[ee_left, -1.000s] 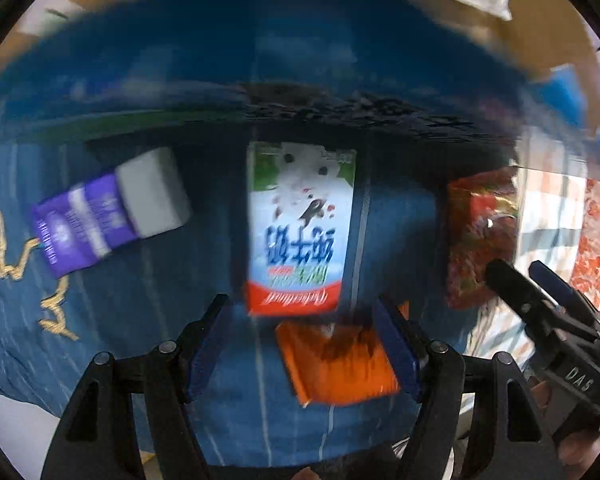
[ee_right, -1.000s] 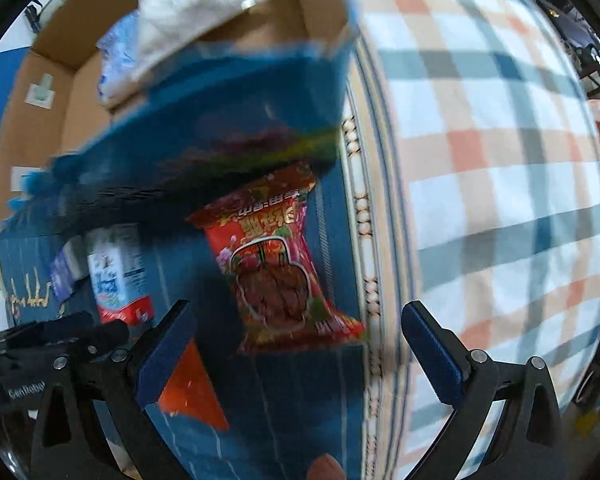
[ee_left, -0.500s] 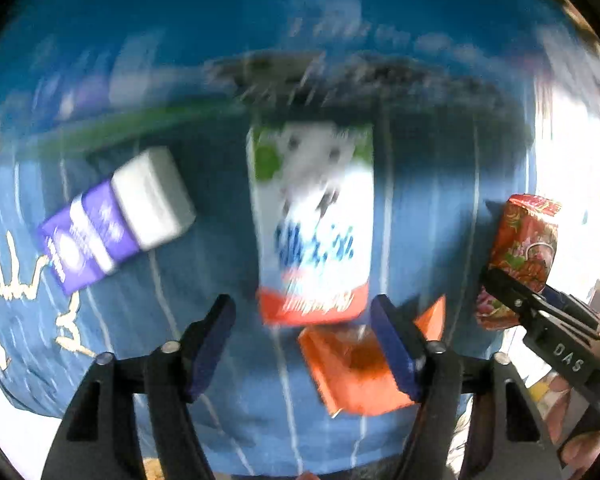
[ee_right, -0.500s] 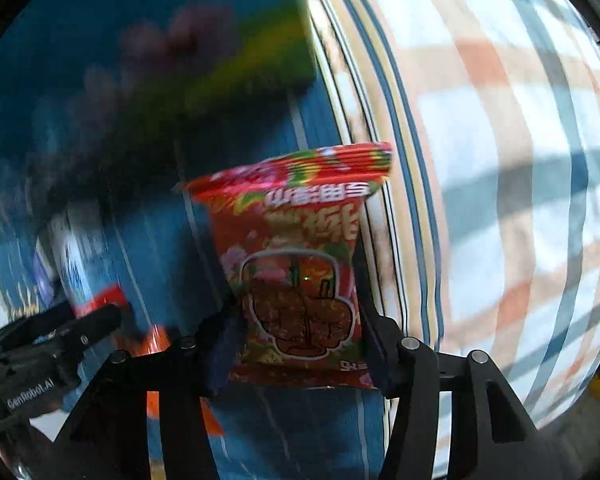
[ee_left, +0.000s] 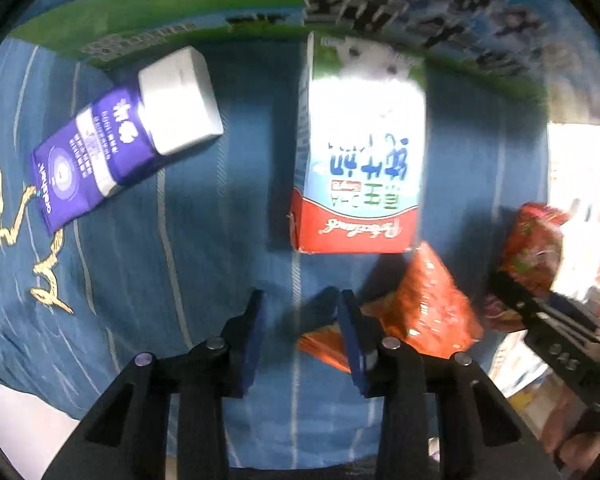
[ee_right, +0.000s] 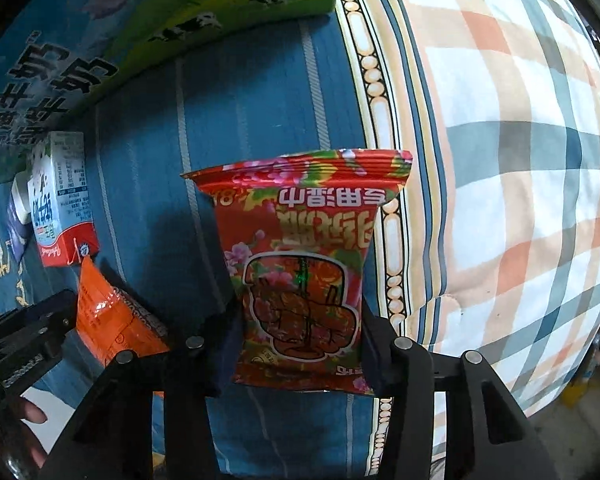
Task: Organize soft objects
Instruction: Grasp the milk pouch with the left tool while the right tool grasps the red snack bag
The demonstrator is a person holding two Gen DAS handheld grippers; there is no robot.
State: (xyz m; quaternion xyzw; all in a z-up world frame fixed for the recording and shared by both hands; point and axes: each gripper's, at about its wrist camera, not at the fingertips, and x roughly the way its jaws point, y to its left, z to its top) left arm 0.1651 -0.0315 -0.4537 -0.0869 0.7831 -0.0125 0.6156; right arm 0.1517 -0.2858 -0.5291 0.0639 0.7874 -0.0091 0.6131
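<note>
Blue striped cloth [ee_left: 148,264]: right gripper [ee_right: 300,344] still clamps red snack packet [ee_right: 304,264]; left gripper [ee_left: 300,320] fingers narrowed, holding nothing.

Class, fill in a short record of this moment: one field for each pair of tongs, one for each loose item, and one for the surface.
right tongs: shut on the red snack packet
left tongs: open, holding nothing, over the blue cloth
milk carton: lying on the blue cloth ahead of the left tongs
orange packet: just right of the left tongs, beside the carton
purple and white pack: lying to the left, apart from the carton
plaid cushion: right of the blue cloth
</note>
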